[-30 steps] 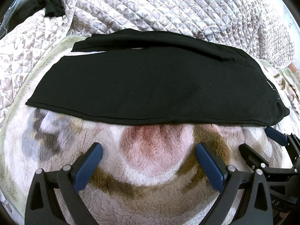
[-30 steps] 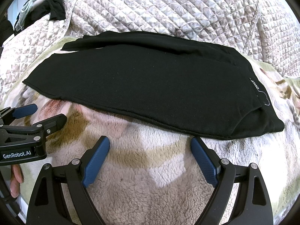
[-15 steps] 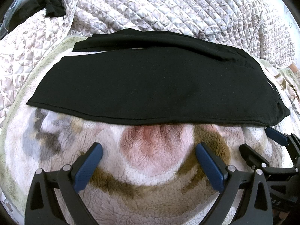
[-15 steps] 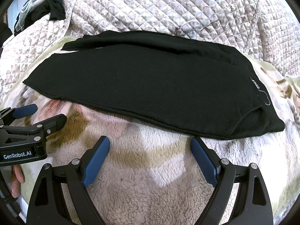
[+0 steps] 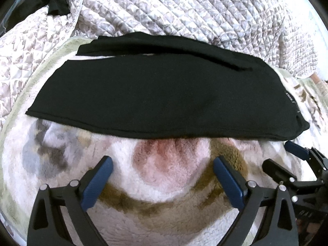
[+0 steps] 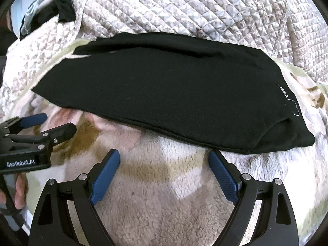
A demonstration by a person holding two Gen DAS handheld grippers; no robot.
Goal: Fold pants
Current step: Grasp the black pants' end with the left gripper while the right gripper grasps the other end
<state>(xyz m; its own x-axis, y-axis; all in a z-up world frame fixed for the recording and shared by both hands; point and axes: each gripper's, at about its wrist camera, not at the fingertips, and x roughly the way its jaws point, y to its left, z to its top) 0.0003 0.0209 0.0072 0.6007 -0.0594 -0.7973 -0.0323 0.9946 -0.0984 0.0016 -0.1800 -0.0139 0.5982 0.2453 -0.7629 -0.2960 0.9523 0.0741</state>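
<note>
Black pants (image 5: pixel 160 94) lie flat on a fluffy patterned blanket (image 5: pixel 168 164), legs stacked lengthwise, waistband with a small label at the right end (image 6: pixel 285 94); they also show in the right wrist view (image 6: pixel 164 94). My left gripper (image 5: pixel 163 165) is open and empty, just short of the pants' near edge. My right gripper (image 6: pixel 164 160) is open and empty, its right fingertip (image 6: pixel 215 160) almost at the near edge by the waist end. Each gripper shows in the other's view: the right one (image 5: pixel 287 155) and the left one (image 6: pixel 53 123).
A quilted floral bedspread (image 5: pixel 184 10) rises behind the blanket. A dark garment (image 5: pixel 55 2) lies bunched at the far left on it. A hand (image 6: pixel 18 192) holds the left gripper at the lower left of the right wrist view.
Both grippers have edged slightly forward toward the pants' near edge. The pants have not moved.
</note>
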